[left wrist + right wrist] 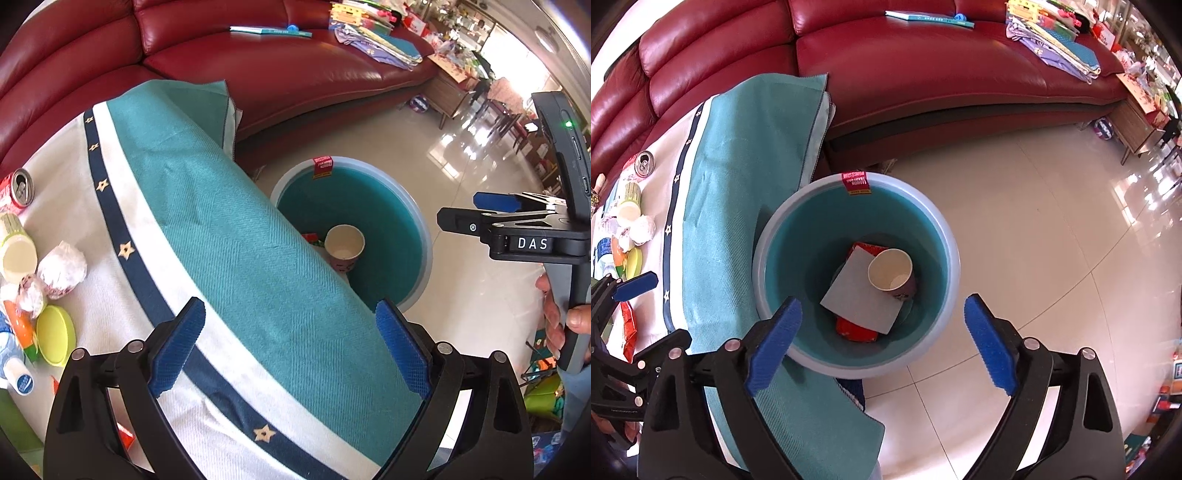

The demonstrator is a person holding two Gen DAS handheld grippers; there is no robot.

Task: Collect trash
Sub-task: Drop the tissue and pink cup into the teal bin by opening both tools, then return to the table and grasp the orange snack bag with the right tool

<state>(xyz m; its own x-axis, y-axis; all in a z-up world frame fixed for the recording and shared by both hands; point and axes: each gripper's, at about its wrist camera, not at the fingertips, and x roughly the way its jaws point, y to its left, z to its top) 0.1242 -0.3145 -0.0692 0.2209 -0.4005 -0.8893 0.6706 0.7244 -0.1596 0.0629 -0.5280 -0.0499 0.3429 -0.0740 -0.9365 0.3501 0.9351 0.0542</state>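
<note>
A teal bin stands on the floor beside the table; it holds a paper cup, a grey sheet and a red wrapper. My right gripper hangs open above the bin with nothing between its fingers. My left gripper stands open and empty over the table's cloth-draped edge, with the bin and cup beyond. On the table to the left lie a drink can, a tipped cup, crumpled white paper, a yellow-green lid and a plastic bottle.
A teal and white tablecloth hangs over the table edge against the bin. A red leather sofa with a book and folded cloths runs behind. Glossy tiled floor spreads to the right. A hand grips the right gripper's handle.
</note>
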